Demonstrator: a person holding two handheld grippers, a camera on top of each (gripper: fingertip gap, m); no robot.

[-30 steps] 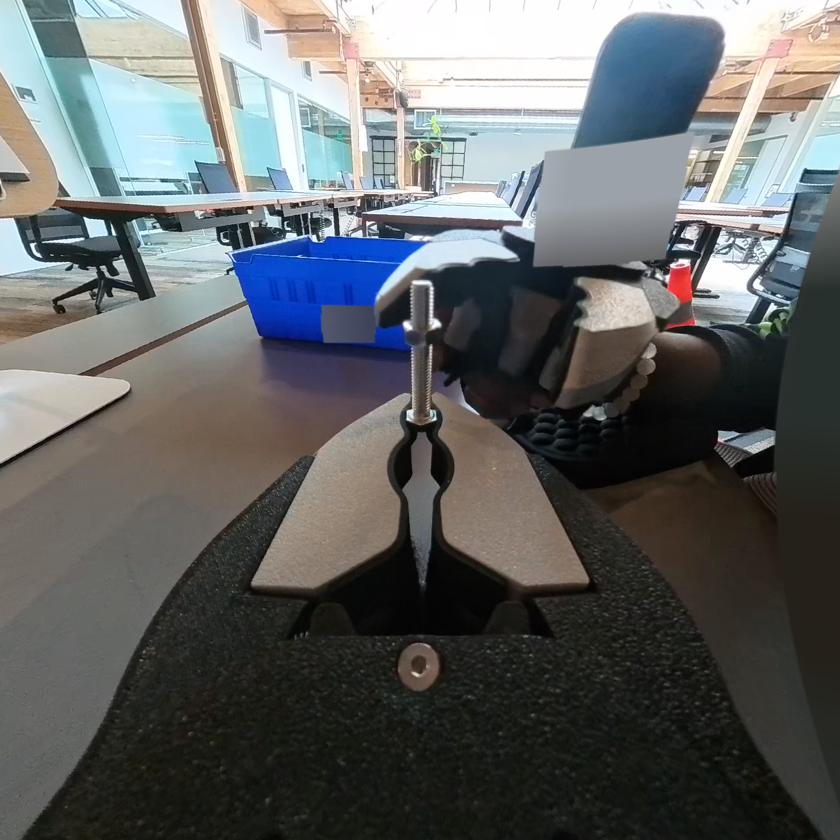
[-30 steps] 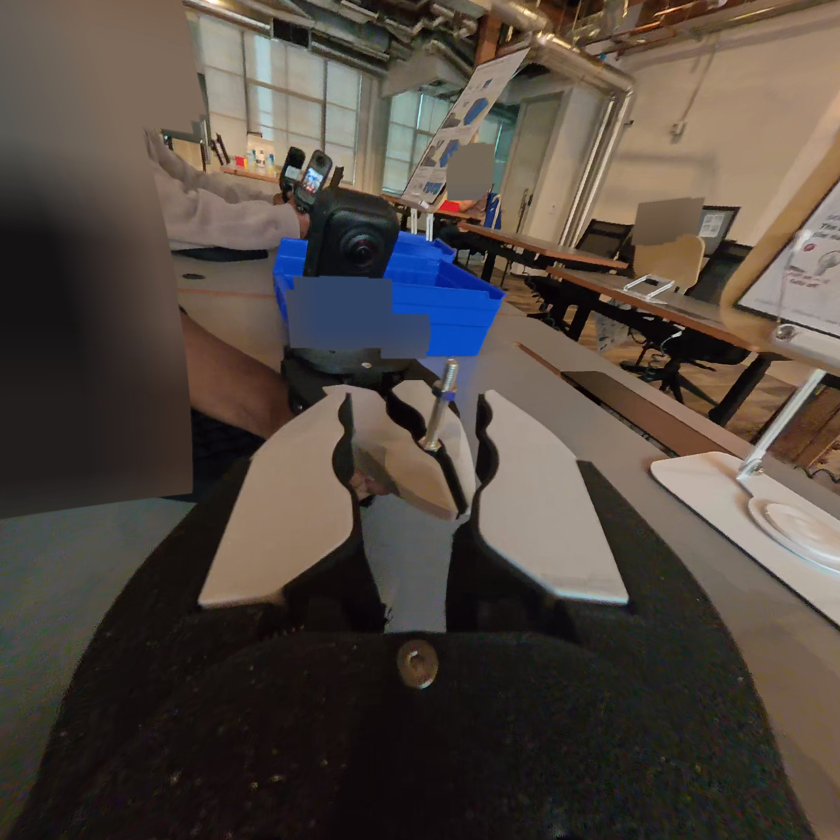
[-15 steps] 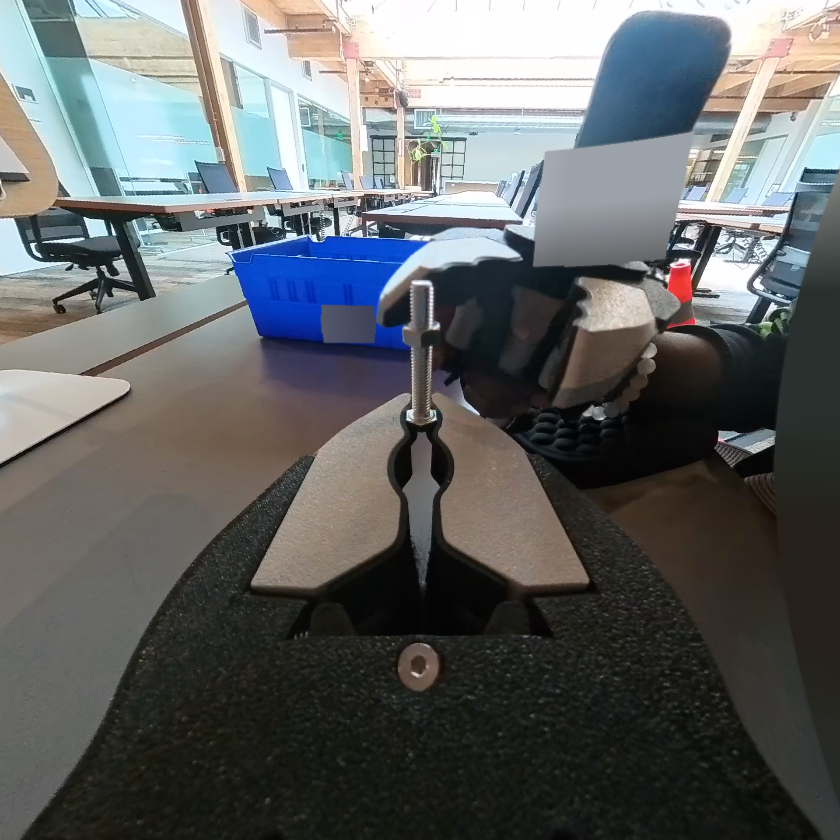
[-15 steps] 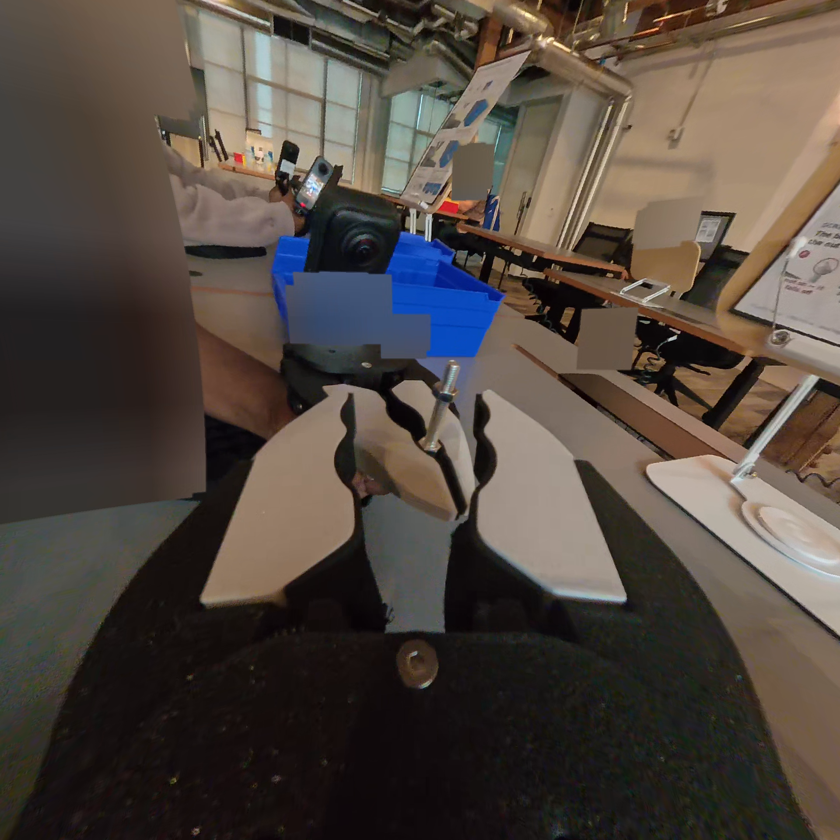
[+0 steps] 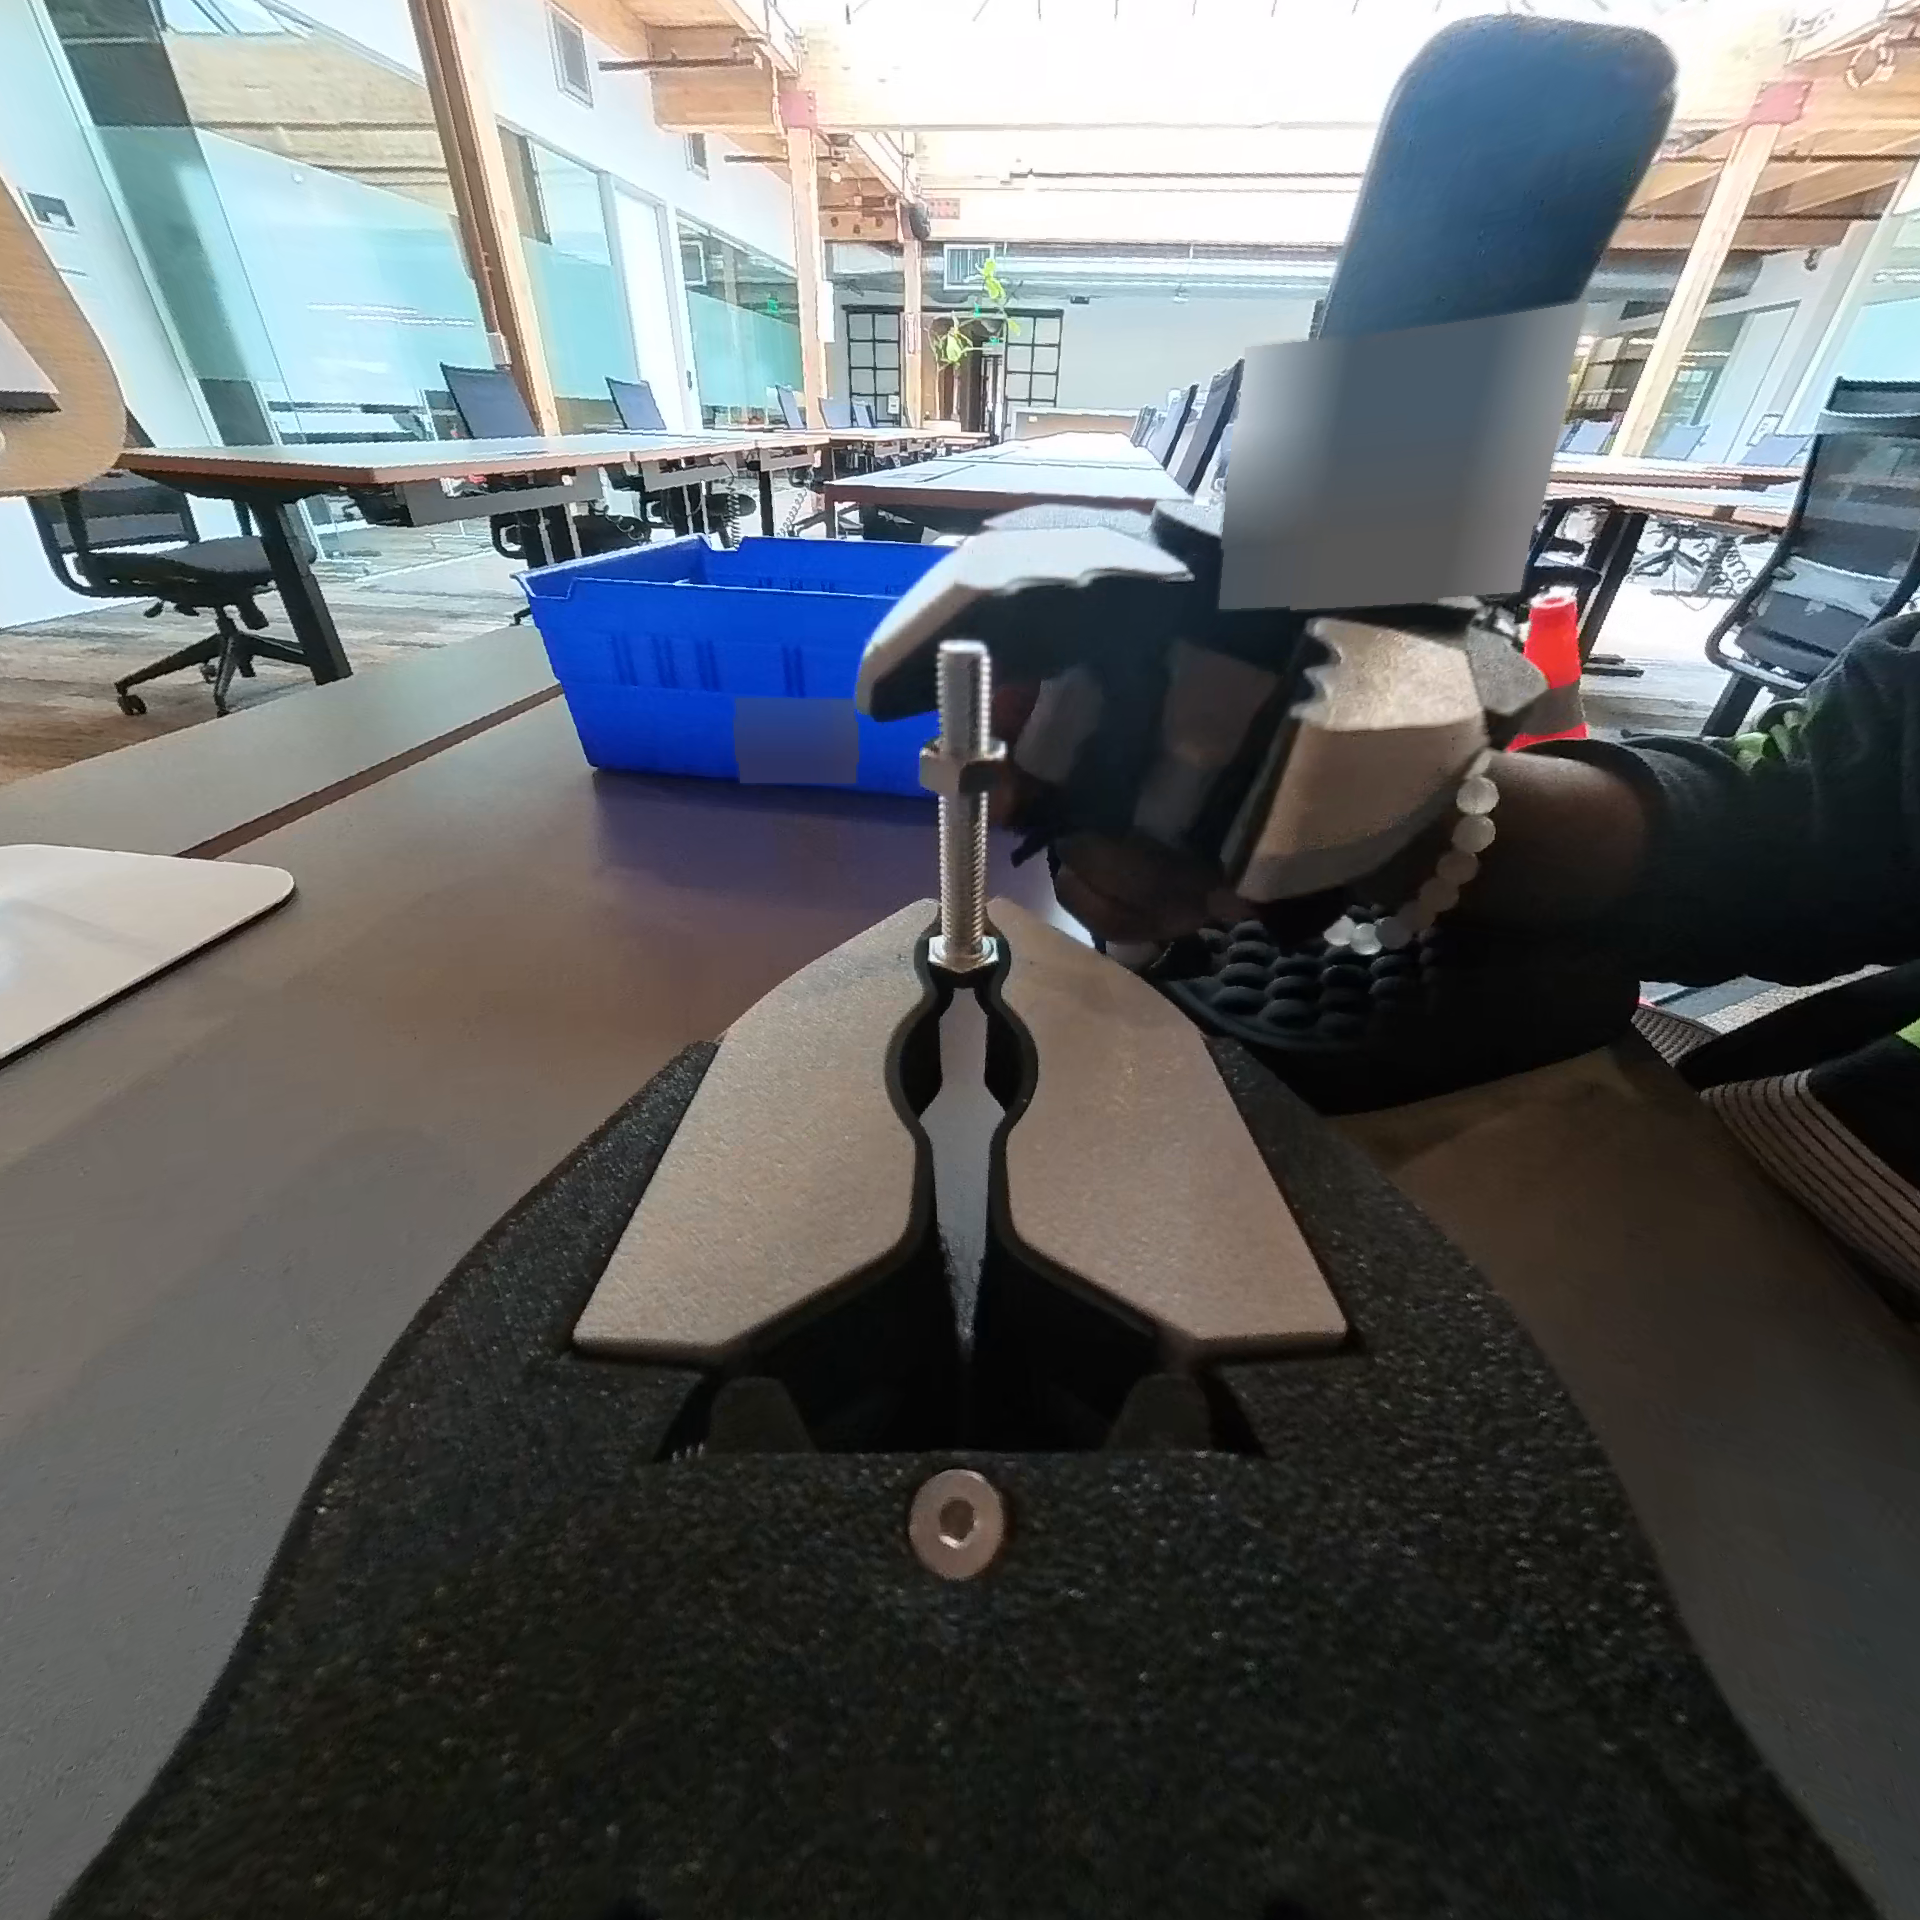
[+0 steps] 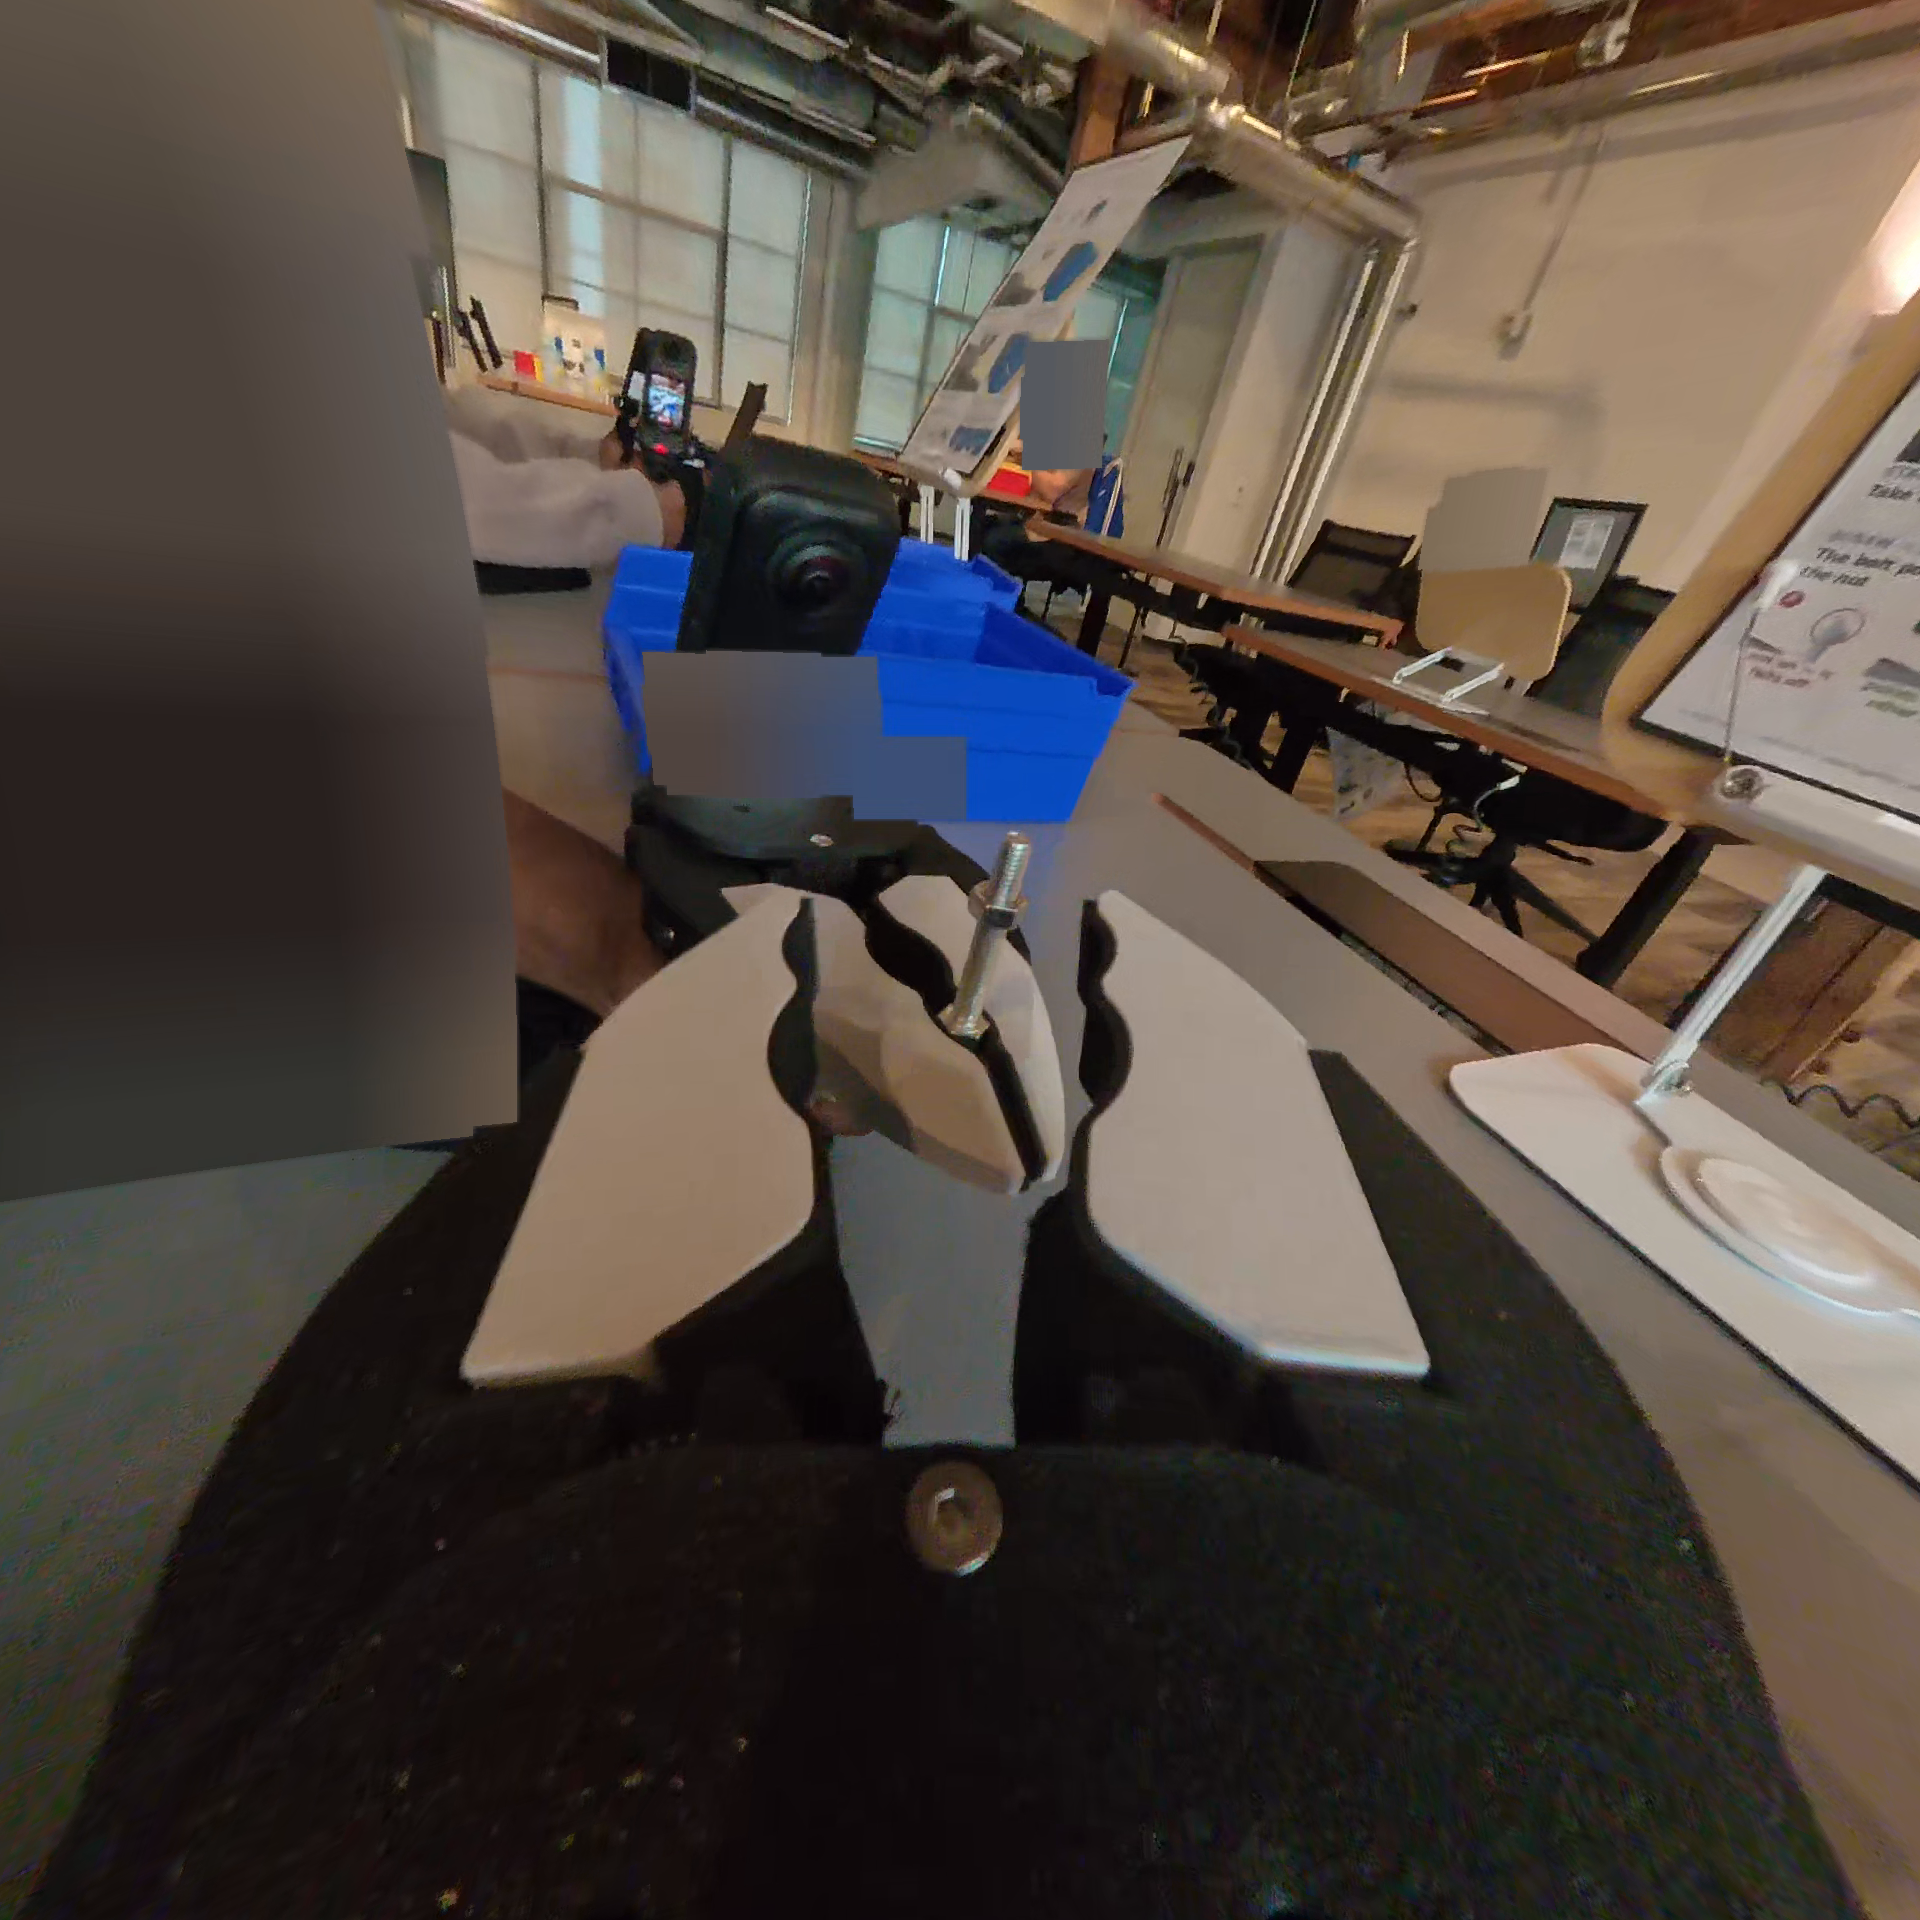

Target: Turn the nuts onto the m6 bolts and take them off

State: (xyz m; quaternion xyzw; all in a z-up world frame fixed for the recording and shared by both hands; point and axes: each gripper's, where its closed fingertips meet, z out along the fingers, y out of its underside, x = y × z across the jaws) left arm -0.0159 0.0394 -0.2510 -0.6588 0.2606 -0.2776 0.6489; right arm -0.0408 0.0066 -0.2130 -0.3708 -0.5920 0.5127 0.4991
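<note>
Clamped at its very base between the tips of the left grey two-finger hand-held gripper (image 5: pixel 961 951), pads pressed against the head end so that no daylight shows there: a slim, silver, fully threaded steel bolt (image 5: pixel 961 821), standing upright out of the pinch with its long axis rising straight from the fingertips toward the ceiling. Riding high on that shaft, roughly a third of the way down from the free top end and well above the pinch, a small silver hexagonal steel nut (image 5: pixel 961 771). Spread wide and gripping nothing, the right grey two-finger hand-held gripper (image 6: pixel 940 940), with the bolt (image 6: pixel 987 951) and nut (image 6: pixel 1003 916) seen between its parted fingers but touched by neither pad. From the left wrist view, the right gripper (image 5: pixel 1132 727) lies just to the right of the shaft and beside the nut, one finger (image 5: pixel 1013 608) reaching over the bolt's top. Judged from this, turns entirely on lining the open fingers square across the upright axis at nut height, then closing on the flats; by far the nearer tool for that, since the left one is busy holding. Behind both, on the dark brown tabletop (image 5: pixel 416 987), a blue plastic bin (image 5: pixel 665 665), well apart from the work.
</note>
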